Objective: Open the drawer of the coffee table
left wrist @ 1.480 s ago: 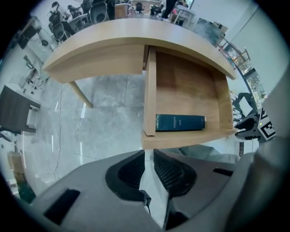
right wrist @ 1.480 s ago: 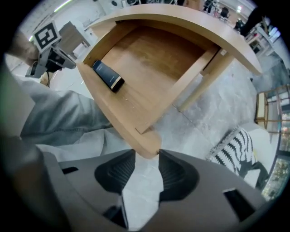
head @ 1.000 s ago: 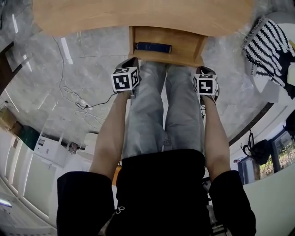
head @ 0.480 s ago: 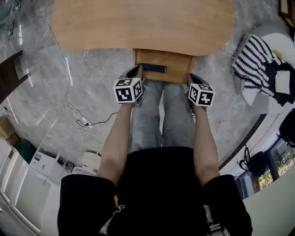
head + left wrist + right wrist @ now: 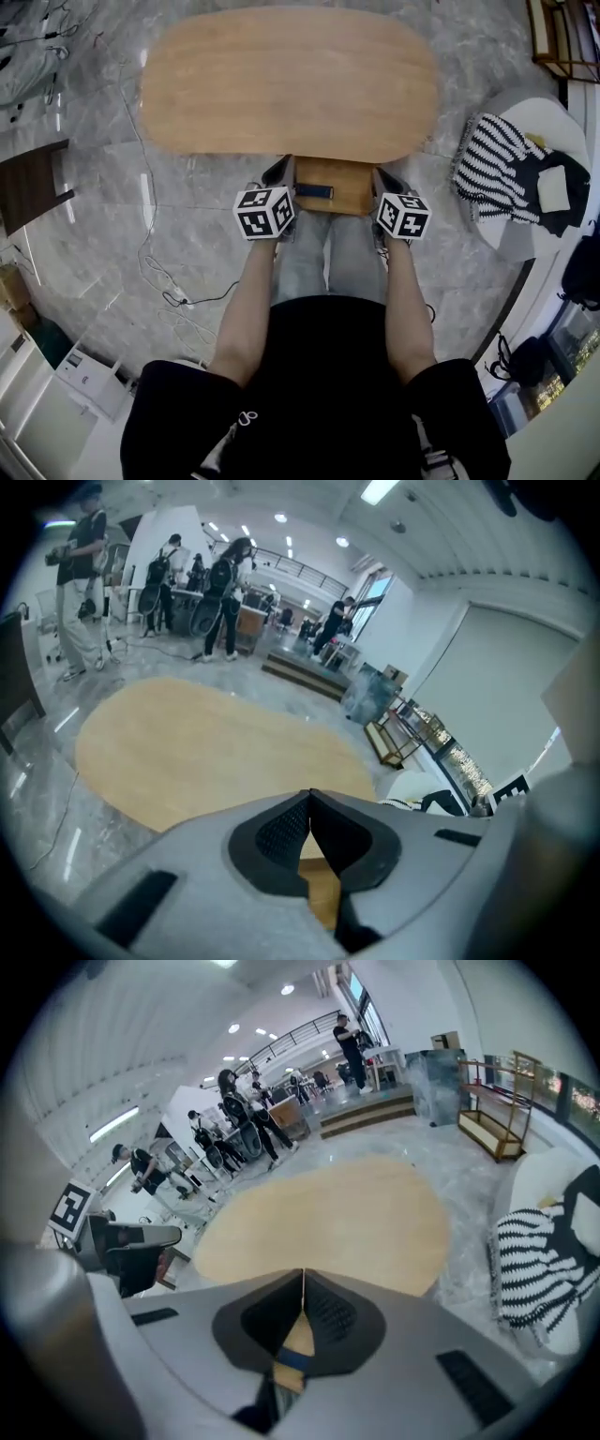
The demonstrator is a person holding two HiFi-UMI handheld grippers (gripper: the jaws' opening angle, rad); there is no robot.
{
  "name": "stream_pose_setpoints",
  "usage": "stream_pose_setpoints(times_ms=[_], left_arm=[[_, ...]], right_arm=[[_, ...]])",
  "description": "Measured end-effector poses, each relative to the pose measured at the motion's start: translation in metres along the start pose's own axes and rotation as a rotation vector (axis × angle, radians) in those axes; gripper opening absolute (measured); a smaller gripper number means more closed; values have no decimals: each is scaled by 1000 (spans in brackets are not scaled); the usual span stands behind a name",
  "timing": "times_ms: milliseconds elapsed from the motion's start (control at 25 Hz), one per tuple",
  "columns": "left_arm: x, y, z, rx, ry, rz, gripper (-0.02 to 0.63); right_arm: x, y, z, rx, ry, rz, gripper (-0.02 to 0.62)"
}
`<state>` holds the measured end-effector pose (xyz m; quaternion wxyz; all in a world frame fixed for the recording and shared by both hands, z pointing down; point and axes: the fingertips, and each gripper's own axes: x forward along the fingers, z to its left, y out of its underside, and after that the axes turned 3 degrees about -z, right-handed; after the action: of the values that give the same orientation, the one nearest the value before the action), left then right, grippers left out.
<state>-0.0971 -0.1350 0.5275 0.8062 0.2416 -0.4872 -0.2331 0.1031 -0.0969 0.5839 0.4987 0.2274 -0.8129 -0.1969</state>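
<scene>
Off to the left, a thin cable [image 5: 159,281] trails over the grey marble floor [image 5: 94,234], its ends too fine to follow. My left gripper [image 5: 281,172] hangs above the left corner of the drawer [image 5: 352,183], jaws pressed together with nothing between them. The drawer stands pulled out toward me from under the near edge of the oval coffee table [image 5: 281,84]. A dark blue thing [image 5: 312,191] lies inside it, and I cannot make out what it is. My grippers and legs cover the drawer's front and both sides. My right gripper [image 5: 382,178] hangs over its right corner, likewise closed tight and empty. Far right, a striped cloth [image 5: 497,164] lies on a white seat [image 5: 553,117].
</scene>
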Motion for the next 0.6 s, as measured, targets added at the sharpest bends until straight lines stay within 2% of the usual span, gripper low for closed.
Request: stream_pose_setpoints(times_ms=[600], left_arm=[[-58,-140,-86,60,44,-274,9]], right_arm=[[-84,-159,52,-39,-45,-347,12]])
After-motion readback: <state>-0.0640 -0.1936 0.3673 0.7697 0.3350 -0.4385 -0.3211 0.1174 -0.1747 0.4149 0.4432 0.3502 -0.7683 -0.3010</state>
